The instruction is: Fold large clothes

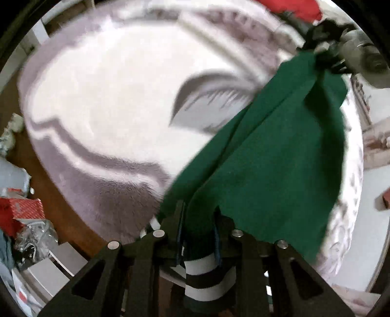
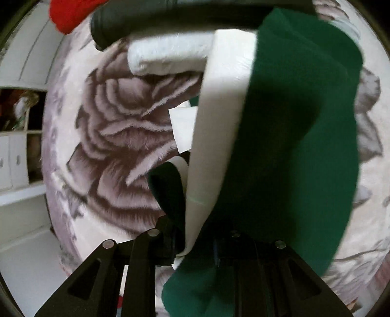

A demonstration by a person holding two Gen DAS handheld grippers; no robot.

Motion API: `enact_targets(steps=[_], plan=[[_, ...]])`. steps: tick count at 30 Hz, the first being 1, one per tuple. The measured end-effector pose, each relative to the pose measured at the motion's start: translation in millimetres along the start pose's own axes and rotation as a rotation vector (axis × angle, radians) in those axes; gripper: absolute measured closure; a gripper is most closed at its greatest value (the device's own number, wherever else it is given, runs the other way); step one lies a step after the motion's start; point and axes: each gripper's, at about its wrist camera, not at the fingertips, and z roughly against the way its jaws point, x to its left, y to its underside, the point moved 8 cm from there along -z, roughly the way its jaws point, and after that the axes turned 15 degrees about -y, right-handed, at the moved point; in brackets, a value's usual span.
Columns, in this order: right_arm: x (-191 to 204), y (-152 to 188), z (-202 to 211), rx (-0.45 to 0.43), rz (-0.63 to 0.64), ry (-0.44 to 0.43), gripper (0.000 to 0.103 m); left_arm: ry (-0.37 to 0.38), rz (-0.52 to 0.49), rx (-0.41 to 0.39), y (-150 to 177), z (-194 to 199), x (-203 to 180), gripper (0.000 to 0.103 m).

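Holding the green garment (image 1: 263, 156) up off the bed between my two claws, I judge the fold barely begun: the cloth hangs in the air as a loose, sagging sheet, with no flat, squared layers anywhere on the blanket (image 1: 102, 97) below. My left claw (image 1: 198, 219) is clamped on a bunched end of the garment, where a green-and-white striped cuff or hem (image 1: 207, 275) bulges out behind the jaws. From there the green cloth runs diagonally up across the left wrist view to the other claw, seen as a dark blurred shape at the upper right, gripping the far end. In the right wrist view my right claw (image 2: 195, 234) has green cloth and a white panel (image 2: 219, 126) of the same garment passing between its jaws; the pads look pressed on the fabric, though blur and drape hide the contact itself. The garment billows in front of the lens, one side doubled over loosely. Beneath it lies a plush bed cover printed with a large grey flower (image 2: 121, 136), and something red (image 2: 70, 14) sits at its far edge. What remains, as I see it, is almost everything: spreading the garment flat on the bed, squaring it, then making the folds.
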Motion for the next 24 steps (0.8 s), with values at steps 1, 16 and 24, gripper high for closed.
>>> enact_targets(steps=[1, 16, 24], plan=[[-4, 3, -8, 0.014, 0.008, 0.007, 0.050, 0.058, 0.022, 0.038, -1, -12, 5, 0.078], [-136, 216, 54, 0.140, -0.004, -0.204, 0.029, 0.315, 0.189, 0.156, 40, -15, 26, 0.036], [-234, 385, -18, 0.320, -0.271, -0.352, 0.037, 0.236, 0.109, 0.038, 46, 9, 21, 0.087]])
